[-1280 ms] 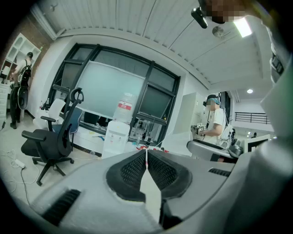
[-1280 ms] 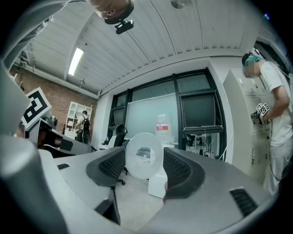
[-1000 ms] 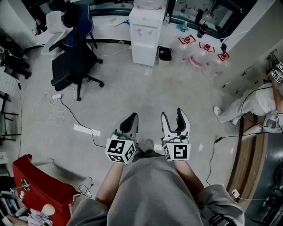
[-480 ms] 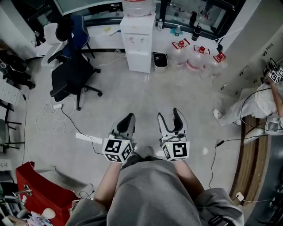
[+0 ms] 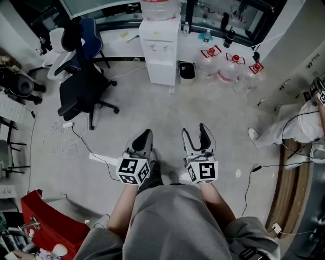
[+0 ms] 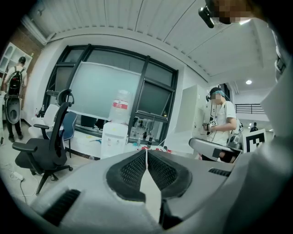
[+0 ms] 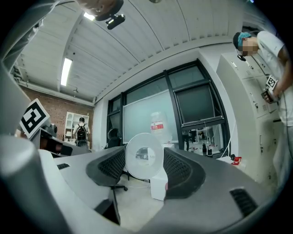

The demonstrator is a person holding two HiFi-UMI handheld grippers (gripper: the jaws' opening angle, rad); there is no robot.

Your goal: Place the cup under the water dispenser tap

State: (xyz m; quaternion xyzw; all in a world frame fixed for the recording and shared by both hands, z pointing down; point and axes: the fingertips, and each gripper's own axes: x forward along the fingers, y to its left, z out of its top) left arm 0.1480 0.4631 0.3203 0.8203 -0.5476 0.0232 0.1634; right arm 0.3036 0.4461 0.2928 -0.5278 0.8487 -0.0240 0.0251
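The fingers of the left gripper lie flat together in the head view, with nothing between them. Those of the right gripper stand well apart, and what they hold is too clear to make out from here. Both grippers are held out low in front of the person, over bare floor. The water dispenser stands well ahead against the far wall, with a bottle on top. A black office chair is to its left, and spare water jugs are to its right.

In the left gripper view, the left gripper has its ribbed pads meeting along one line, empty. The water dispenser shows beyond them, the office chair at left, and a standing person at right.

In the right gripper view, the right gripper is spread wide around a clear cup. The cup is seen end-on as a round disc, with a pad against each side. The water dispenser shows behind it, far off, so the cup is nowhere near the tap.
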